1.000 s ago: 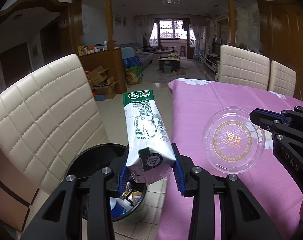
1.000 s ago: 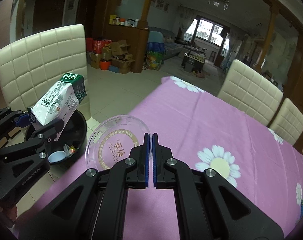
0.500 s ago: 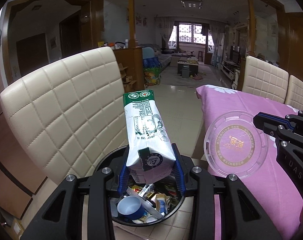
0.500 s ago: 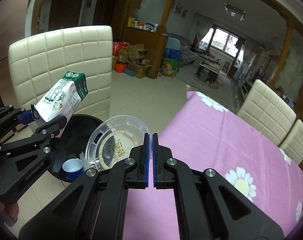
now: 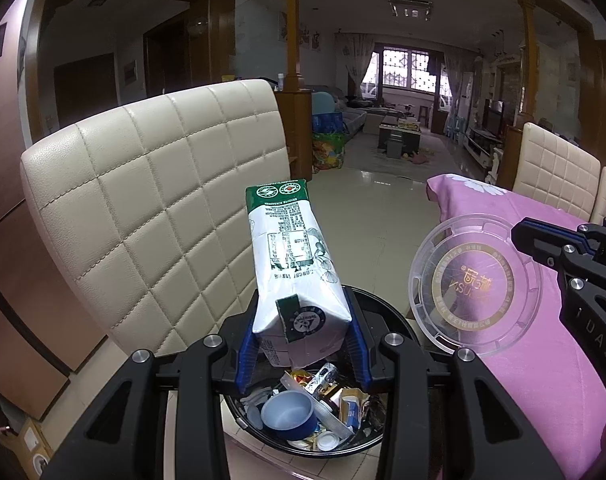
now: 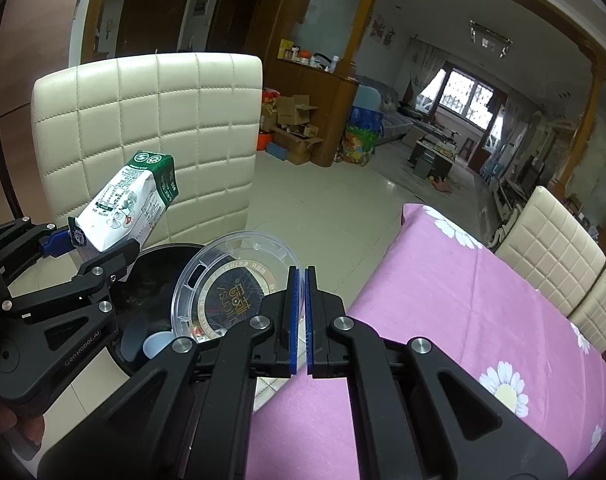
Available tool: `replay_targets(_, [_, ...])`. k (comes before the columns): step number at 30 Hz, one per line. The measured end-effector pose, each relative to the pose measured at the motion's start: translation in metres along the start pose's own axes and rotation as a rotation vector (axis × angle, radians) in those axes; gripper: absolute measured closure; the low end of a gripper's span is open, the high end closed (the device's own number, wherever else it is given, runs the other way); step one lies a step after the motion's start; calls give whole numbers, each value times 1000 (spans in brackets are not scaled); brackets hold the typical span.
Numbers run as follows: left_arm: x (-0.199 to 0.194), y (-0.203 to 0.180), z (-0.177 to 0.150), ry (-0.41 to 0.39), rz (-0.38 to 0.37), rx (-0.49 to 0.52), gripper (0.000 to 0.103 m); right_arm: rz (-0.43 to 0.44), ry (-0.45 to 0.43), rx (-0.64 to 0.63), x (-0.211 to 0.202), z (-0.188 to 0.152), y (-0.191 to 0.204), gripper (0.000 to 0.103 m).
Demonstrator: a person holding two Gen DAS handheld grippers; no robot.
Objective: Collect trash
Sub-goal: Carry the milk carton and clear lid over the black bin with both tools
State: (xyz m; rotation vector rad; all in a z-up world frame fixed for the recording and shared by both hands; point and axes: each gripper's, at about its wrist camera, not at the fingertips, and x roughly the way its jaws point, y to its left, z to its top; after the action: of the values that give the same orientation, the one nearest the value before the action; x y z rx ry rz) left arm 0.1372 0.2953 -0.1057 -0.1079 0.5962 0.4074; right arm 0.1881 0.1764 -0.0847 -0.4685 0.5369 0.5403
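My left gripper is shut on a white and green milk carton and holds it above the black trash bin, which holds several pieces of trash. The carton and left gripper also show in the right wrist view. My right gripper is shut on the rim of a clear round plastic lid with a gold ring print, held over the bin's edge. The lid and right gripper show at the right of the left wrist view.
A cream quilted chair stands right behind the bin. The table with a pink flowered cloth is at the right, with two more cream chairs beyond it. Tiled floor lies ahead.
Both grippers have moved left off the table; the carton and the lid now hang over the trash bin instead of over the cloth. Both grips are unchanged.
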Motion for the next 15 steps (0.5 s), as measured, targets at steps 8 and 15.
replay_targets(8, [7,14,1,0,29,-10,66,9,-15,-16,5,8,12,100])
replay_targets(15, [9,21,4,-5,49,-19,66,27,-27,-25,9,14,22,100])
